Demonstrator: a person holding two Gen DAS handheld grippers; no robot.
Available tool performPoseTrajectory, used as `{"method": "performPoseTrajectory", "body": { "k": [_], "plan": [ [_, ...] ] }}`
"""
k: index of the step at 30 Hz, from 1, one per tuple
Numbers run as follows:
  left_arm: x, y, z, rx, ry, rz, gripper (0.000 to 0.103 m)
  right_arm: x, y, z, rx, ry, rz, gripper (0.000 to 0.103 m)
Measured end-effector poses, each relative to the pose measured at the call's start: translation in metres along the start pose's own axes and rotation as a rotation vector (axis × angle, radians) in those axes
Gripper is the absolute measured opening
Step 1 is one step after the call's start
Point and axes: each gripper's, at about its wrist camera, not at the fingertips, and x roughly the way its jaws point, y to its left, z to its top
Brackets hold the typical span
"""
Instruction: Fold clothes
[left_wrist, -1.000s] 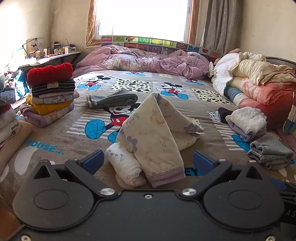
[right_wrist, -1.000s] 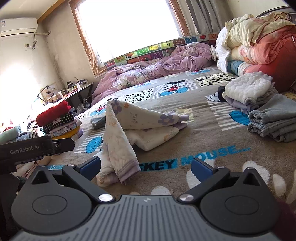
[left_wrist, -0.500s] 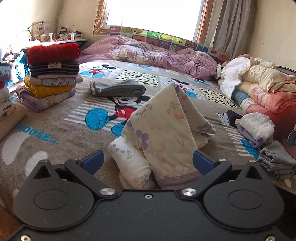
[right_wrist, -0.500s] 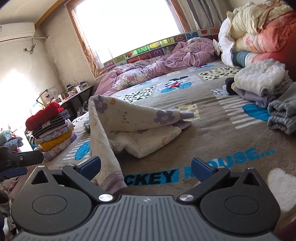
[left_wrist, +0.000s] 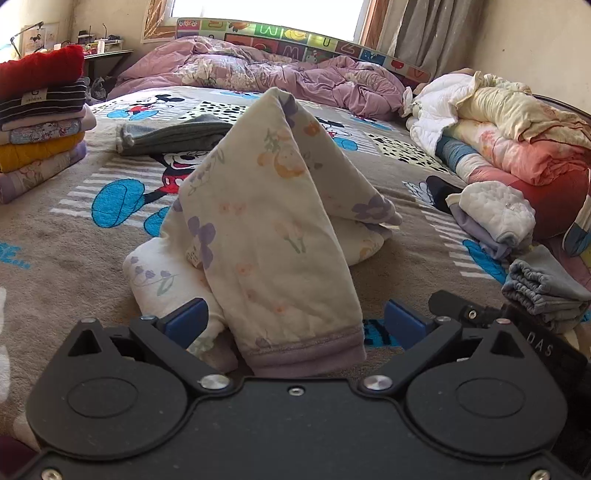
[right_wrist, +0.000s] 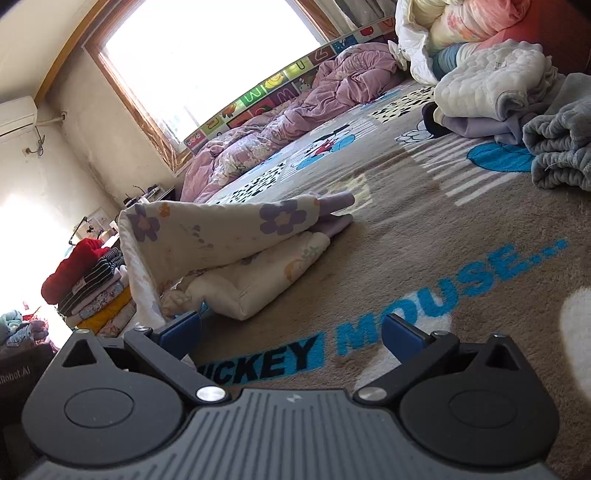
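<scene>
A cream floral garment with purple cuffs lies crumpled and tented on the Mickey Mouse blanket. My left gripper is open, and the garment's purple-hemmed end hangs between its blue fingers. My right gripper is open and low over the blanket, with the garment ahead to its left, an edge by the left finger. The right gripper's body shows in the left wrist view at the lower right.
A stack of folded clothes stands at the left. A grey folded piece lies behind the garment. Folded white and grey clothes lie at the right. Bundled quilts and a purple duvet lie beyond.
Both grippers have moved forward and lower toward the floral garment. Its hemmed end now sits between the left fingers. The right gripper has tilted and come close to the blanket.
</scene>
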Motion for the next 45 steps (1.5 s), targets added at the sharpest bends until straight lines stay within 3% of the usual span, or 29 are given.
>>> {"method": "performPoseTrajectory", "body": {
  "k": [6,9,11,12,13,14,15,17,22,26,27,29,30,32,34,35,45],
  "plan": [
    [0.004,-0.031,-0.023,0.250,-0.037,0.051,0.102,0.032,-0.055,0.037,0.227,0.063,0.070,0.103],
    [0.013,-0.039,-0.033,0.347,-0.057,0.109,0.097,0.058,-0.060,0.047,0.246,0.106,0.145,0.103],
    [0.019,-0.040,-0.034,0.389,-0.083,0.144,0.071,0.076,-0.056,0.049,0.234,0.136,0.157,0.103],
    [0.022,-0.036,-0.030,0.379,-0.085,0.158,0.040,0.085,-0.054,0.049,0.227,0.151,0.162,0.103],
    [0.024,-0.032,-0.026,0.364,-0.087,0.170,0.027,0.092,-0.051,0.050,0.205,0.155,0.155,0.103],
    [0.023,-0.025,-0.020,0.341,-0.103,0.177,0.025,0.098,-0.048,0.050,0.182,0.158,0.147,0.103],
    [0.021,-0.019,-0.014,0.318,-0.123,0.182,0.016,0.105,-0.044,0.050,0.159,0.161,0.140,0.103],
    [0.018,-0.006,-0.001,0.271,-0.161,0.193,0.012,0.112,-0.042,0.051,0.149,0.158,0.148,0.103],
    [0.014,0.039,0.047,0.117,-0.257,0.232,0.010,0.132,-0.045,0.061,0.192,0.152,0.193,0.103],
    [0.018,0.094,0.078,-0.098,-0.297,0.259,0.010,0.149,-0.051,0.069,0.225,0.145,0.207,0.096],
    [0.020,0.110,0.083,-0.161,-0.309,0.278,0.010,0.153,-0.053,0.071,0.233,0.146,0.210,0.092],
    [0.024,0.136,0.084,-0.255,-0.336,0.410,0.011,0.161,-0.056,0.074,0.243,0.146,0.211,0.086],
    [0.026,0.146,0.082,-0.291,-0.333,0.483,0.025,0.165,-0.057,0.075,0.245,0.146,0.210,0.083],
    [0.024,0.165,0.073,-0.373,-0.315,0.497,0.040,0.172,-0.056,0.077,0.239,0.149,0.208,0.082],
    [0.020,0.177,0.063,-0.457,-0.286,0.437,0.064,0.178,-0.054,0.079,0.219,0.157,0.205,0.082],
    [0.019,0.180,0.059,-0.493,-0.267,0.403,0.066,0.180,-0.053,0.080,0.211,0.158,0.205,0.081],
    [0.026,0.151,0.013,-0.747,0.039,0.105,0.066,0.198,-0.051,0.087,0.188,0.185,0.201,0.072]
  ]
}}
